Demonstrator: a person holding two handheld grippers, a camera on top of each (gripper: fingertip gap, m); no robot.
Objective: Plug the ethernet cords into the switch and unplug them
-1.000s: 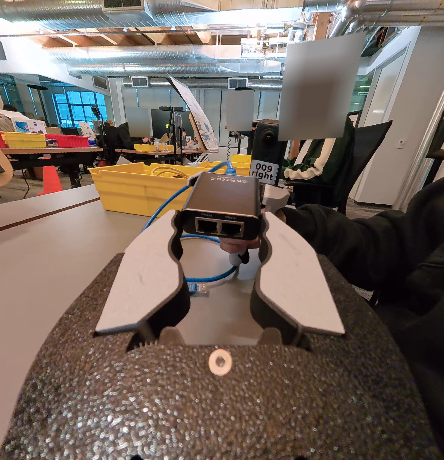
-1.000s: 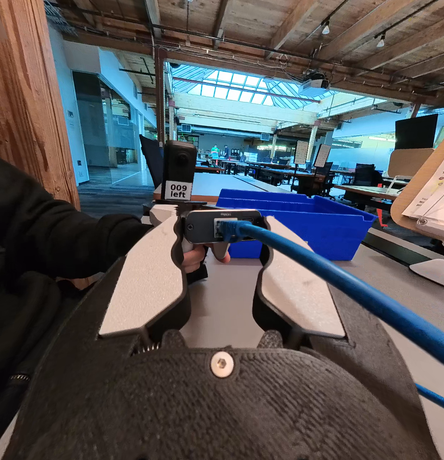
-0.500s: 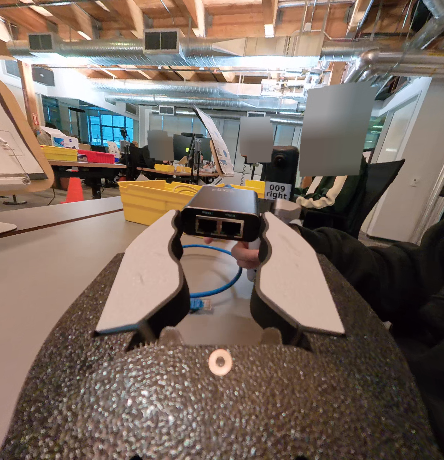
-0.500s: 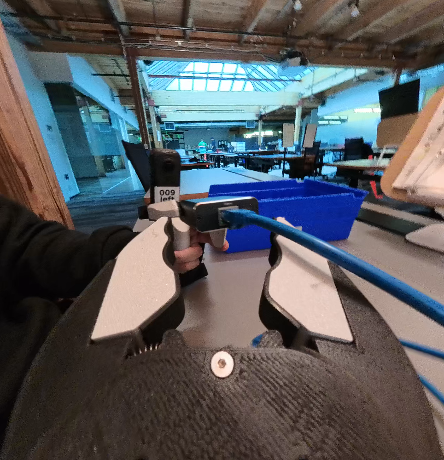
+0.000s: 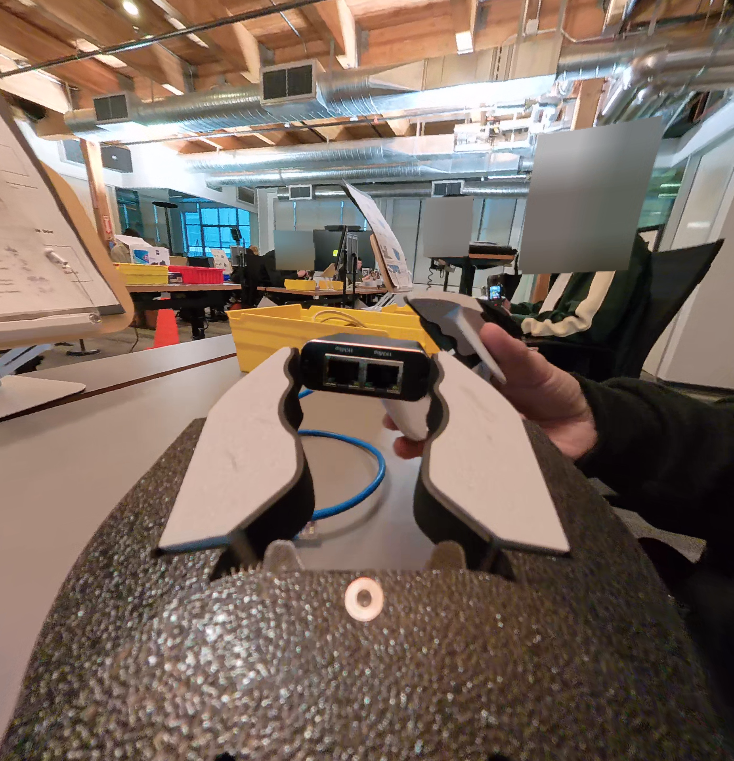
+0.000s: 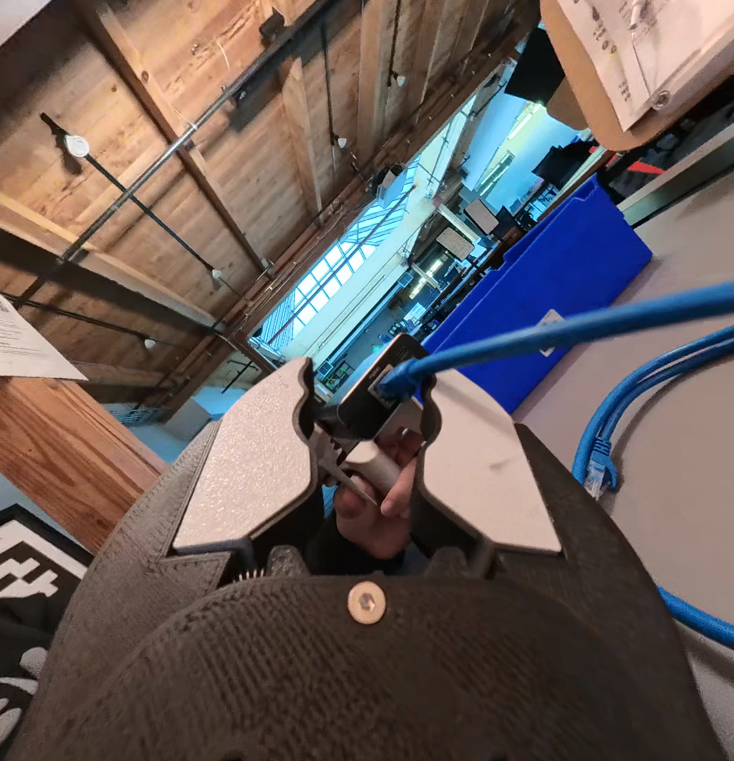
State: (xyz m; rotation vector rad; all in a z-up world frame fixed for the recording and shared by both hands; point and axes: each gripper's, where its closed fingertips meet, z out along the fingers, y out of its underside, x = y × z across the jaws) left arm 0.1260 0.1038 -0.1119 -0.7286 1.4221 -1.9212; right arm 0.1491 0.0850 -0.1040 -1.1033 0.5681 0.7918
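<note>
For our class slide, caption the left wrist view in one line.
Left gripper clamps a black switch, two empty ports facing the camera, above a blue cord.

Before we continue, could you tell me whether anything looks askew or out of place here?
The right gripper is rolled steeply sideways by the switch, tilting its view. One blue cord is plugged in; another plug lies loose on the table.

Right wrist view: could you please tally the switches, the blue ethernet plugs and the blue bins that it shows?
Switch: 1
Blue ethernet plugs: 2 (one in the switch, one lying loose)
Blue bin: 1
Total: 4
</note>
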